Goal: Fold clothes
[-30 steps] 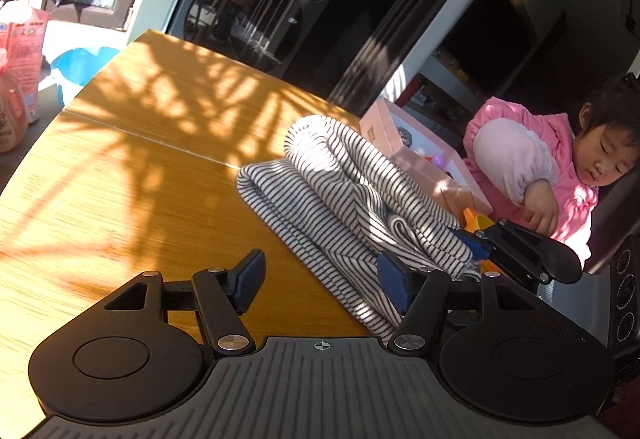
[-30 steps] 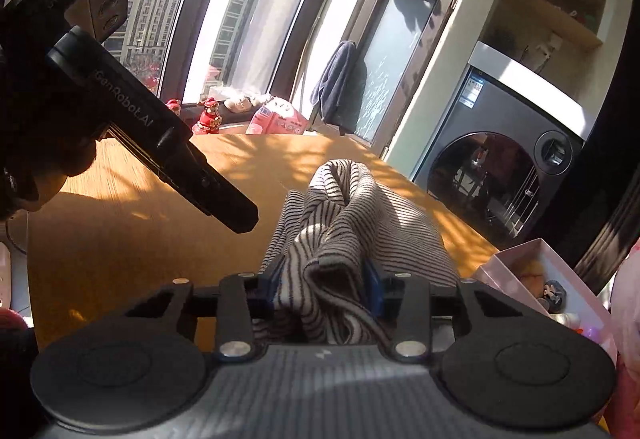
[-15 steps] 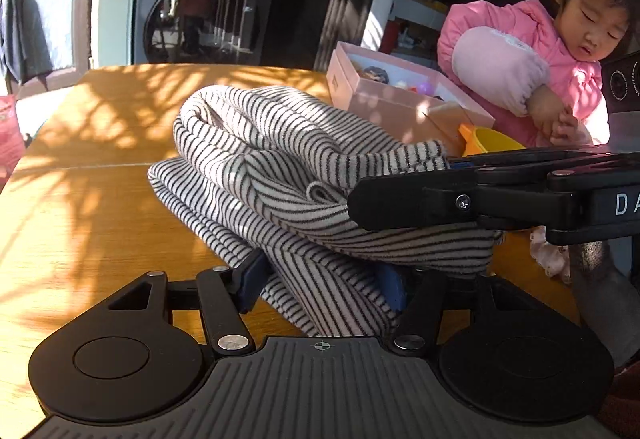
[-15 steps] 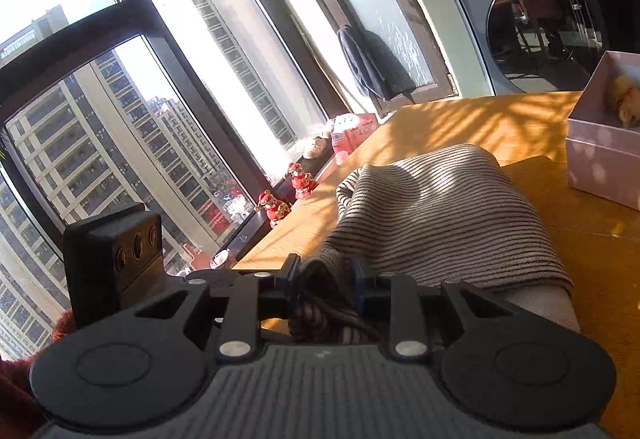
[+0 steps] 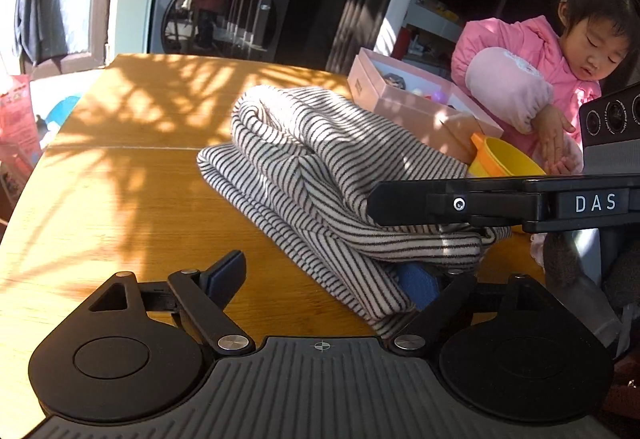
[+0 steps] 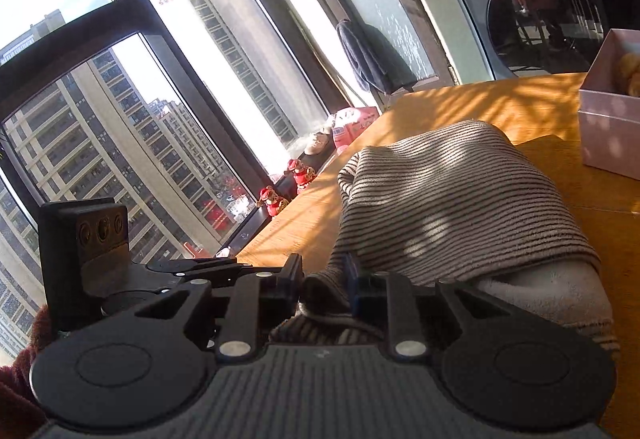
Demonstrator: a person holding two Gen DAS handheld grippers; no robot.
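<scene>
Since 0.5 s ago the left gripper [image 5: 326, 277] has slid sideways – fingers spread, garment [image 5: 320, 175] no longer between them – while the right gripper [image 6: 325, 277] stays pinching its near edge on the table [image 5: 120, 179], so fold prob. nearly done.

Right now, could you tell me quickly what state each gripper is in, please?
Left gripper: open, around the striped garment's edge, not clamped.
Right gripper: closed, pinching a bunch of the striped garment.

Sunlit wooden surface [image 5: 120, 207] with dappled shadows, folded striped garment [image 5: 320, 175] lying on it, open pink box [image 5: 420, 107] beside it, yellow bowl [image 5: 504, 159] just behind the cloth.
</scene>
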